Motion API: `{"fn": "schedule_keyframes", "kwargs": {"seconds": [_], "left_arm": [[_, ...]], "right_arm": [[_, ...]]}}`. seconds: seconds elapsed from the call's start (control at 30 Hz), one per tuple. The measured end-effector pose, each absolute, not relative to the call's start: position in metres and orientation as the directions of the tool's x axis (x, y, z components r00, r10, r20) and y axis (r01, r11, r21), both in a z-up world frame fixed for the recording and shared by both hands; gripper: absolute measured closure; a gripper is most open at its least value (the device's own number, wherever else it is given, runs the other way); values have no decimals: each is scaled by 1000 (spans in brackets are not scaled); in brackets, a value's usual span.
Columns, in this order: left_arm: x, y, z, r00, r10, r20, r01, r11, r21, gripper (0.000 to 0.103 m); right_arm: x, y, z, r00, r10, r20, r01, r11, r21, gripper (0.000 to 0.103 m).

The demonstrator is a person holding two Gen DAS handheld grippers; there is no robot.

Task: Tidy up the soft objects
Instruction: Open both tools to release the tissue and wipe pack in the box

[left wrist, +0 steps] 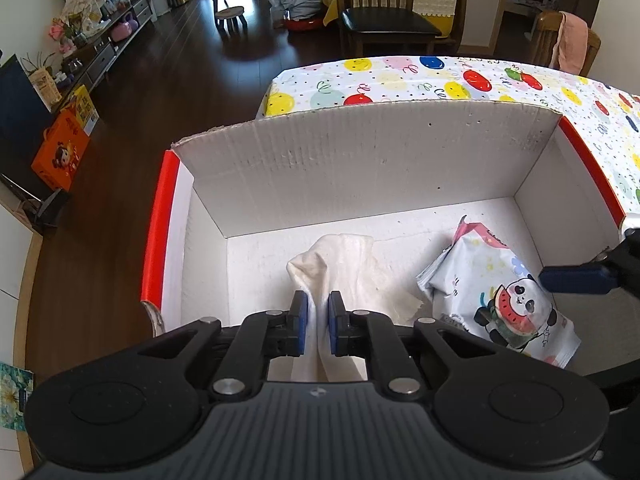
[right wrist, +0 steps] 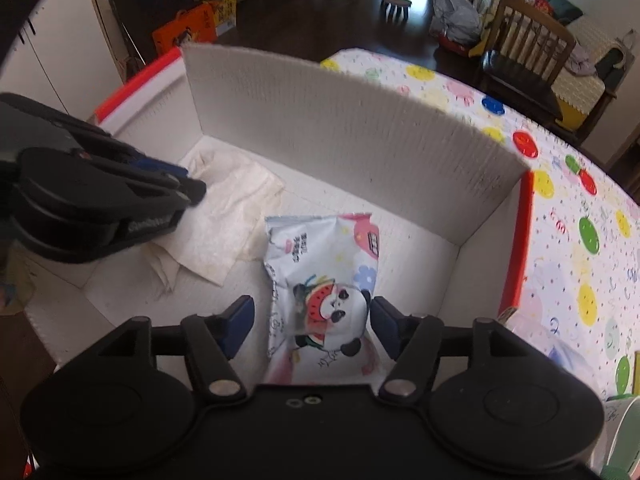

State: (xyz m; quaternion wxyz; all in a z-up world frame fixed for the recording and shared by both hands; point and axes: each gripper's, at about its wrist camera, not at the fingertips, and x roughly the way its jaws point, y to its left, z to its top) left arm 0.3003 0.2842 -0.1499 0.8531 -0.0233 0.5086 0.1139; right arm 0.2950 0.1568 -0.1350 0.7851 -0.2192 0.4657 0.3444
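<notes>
White crumpled cloth [left wrist: 344, 268] is clamped in the left gripper [left wrist: 317, 316] jaws over the white cardboard box [left wrist: 360, 160] floor, apparently for placement, while the right gripper [right wrist: 312, 322] jaws stand apart around the panda-print soft packet [right wrist: 324, 280] at the cloth's 3 o'clock.

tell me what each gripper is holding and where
Left gripper pinches the white cloth at its bunched near end. Right gripper is open around the panda packet, holding nothing.
</notes>
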Motion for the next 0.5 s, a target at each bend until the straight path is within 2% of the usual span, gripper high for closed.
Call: {"fn": "schedule_keyframes", "kwargs": {"seconds": [0.3,0.4,0.43,0.47,0.5], "left_arm": [[296,281,-144,460,166,-872,-227,972,65,91],[291,279,-139,473,158,-867,-225,973,54,75],[289,279,-137,478,155,-865,-225,973,50,61],[287,278,-135,484,154,-861,-226,973,46,38],[285,277,-133,492,155,-857,-227,973,46,29]], "right_arm": [[284,140,-106,345,419,-840,-758,652,14,27],[280,130,-94,349,446,-824,-757,653,32,24],[279,126,-90,354,455,-817,-757,653,36,24],[278,122,-85,360,465,-809,-757,652,37,23],[276,118,-81,363,475,-802,-757,652,43,22]]}}
